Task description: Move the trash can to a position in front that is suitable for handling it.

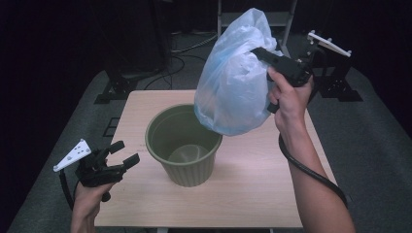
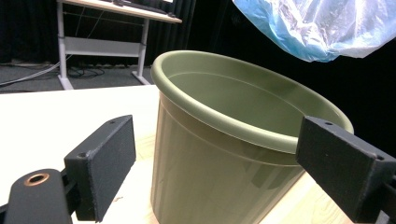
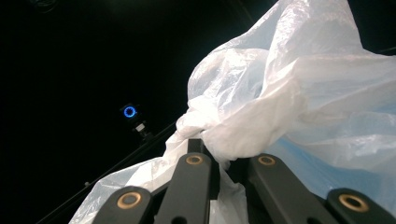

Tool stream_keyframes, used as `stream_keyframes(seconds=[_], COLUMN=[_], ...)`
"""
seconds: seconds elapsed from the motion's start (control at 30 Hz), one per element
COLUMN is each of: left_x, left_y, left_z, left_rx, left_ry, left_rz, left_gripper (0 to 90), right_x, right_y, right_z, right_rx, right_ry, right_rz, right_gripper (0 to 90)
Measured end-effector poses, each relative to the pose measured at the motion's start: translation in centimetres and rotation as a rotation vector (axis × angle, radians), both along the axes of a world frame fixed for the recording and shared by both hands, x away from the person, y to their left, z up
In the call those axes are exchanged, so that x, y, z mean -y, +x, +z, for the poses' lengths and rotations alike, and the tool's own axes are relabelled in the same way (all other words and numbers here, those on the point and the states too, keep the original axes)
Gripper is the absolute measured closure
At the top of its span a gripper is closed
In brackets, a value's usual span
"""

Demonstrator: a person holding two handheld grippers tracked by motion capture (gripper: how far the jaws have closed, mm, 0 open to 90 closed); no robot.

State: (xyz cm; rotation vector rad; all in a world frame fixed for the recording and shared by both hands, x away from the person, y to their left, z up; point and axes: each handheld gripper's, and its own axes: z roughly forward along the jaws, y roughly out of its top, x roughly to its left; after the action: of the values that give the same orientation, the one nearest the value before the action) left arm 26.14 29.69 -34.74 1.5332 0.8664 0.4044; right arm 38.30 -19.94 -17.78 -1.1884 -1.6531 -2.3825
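— What sort of place are you working in?
— A lab or recording studio. Black curtains [image 1: 58, 53] close you in, your small wooden table [image 1: 145, 204] stands on grey carpet [image 1: 379, 145], cables [image 1: 187, 48] trail across the floor behind, and a metal-framed workbench [image 2: 116, 28] sits against the curtains.
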Motion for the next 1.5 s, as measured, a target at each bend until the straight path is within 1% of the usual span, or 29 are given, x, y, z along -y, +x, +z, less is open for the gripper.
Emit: stream_keyframes(seconds=[0.23, 0.37, 0.47, 0.5, 0.6, 0.67, 0.7, 0.8, 1.07, 1.13, 1.37, 1.5], left_x=[0.4, 0.6, 0.7, 0.8, 0.9, 1.0, 1.0, 0.9, 0.8, 0.8, 0.8, 0.8], left_y=[0.2, 0.2, 0.3, 0.3, 0.4, 0.4, 0.3, 0.3, 0.3, 0.3, 0.3, 0.3], left_z=[-0.2, -0.3, -0.3, -0.4, -0.4, -0.4, -0.4, -0.3, -0.3, -0.3, -0.4, -0.4], left_rx=[-0.012, -0.013, -0.014, -0.017, -0.018, -0.018, -0.016, -0.015, -0.016, -0.016, -0.019, -0.020], left_ry=[0.007, 0.013, 0.014, 0.011, 0.015, 0.013, 0.013, 0.010, 0.015, 0.015, 0.015, 0.014], left_rz=[-0.006, -0.012, -0.014, -0.014, -0.019, -0.019, -0.019, -0.015, -0.016, -0.016, -0.015, -0.017], left_gripper=[10.9, 10.9, 10.9, 10.9, 10.9, 10.9, 10.9, 10.9, 10.9, 10.9, 10.9, 10.9], right_x=[2.7, 4.3, 4.9, 5.6, 6.1, 6.3, 6.5, 6.5, 6.6, 6.5, 6.1, 5.8], right_y=[0.0, 0.1, 0.2, 0.1, 0.2, 0.2, 0.3, 0.4, 1.0, 1.2, 1.8, 2.2], right_z=[-1.1, -1.9, -2.2, -2.7, -3.1, -3.4, -4.1, -4.9, -8.4, -9.2, -11.7, -13.2], right_rx=[-0.026, -0.043, -0.052, -0.059, -0.067, -0.069, -0.076, -0.094, -0.150, -0.166, -0.208, -0.232], right_ry=[-0.003, 0.008, 0.010, 0.011, 0.016, 0.017, 0.010, 0.001, -0.010, -0.010, -0.037, -0.052], right_rz=[-0.055, -0.082, -0.094, -0.109, -0.119, -0.123, -0.127, -0.130, -0.133, -0.131, -0.130, -0.119], right_gripper=[89.2, 89.1, 89.2, 89.1, 89.1, 89.1, 89.1, 89.1, 89.0, 89.0, 88.9, 88.8])
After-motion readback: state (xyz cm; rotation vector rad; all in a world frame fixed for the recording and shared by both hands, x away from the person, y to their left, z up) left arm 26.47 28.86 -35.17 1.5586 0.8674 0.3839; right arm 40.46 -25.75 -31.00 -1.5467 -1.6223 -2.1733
